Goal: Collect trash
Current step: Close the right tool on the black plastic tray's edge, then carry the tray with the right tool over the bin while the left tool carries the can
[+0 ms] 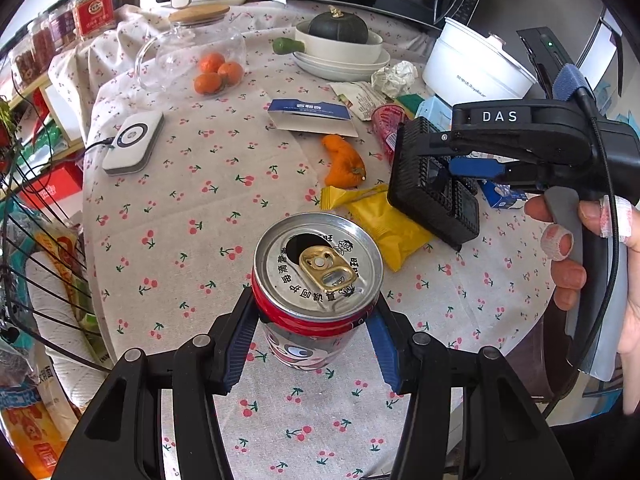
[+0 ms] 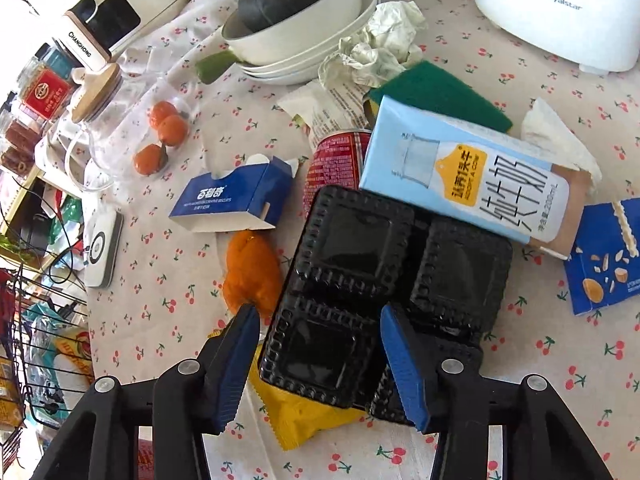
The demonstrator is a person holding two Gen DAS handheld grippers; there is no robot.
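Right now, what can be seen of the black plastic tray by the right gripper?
The black plastic tray is glossy and thin, moulded into square pockets with beaded rims. It is empty and tilted. In the left wrist view it hangs clear of the table from one finger of the right gripper, which hooks into a pocket; whether the jaws pinch it is unclear. The yellow wrapper lies under it.

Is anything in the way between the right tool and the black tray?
Nothing visible is in the way. The black tray already sits between the fingers of the right tool, which has nothing over it. The yellow wrapper lies partly under the tray, not in front of it.
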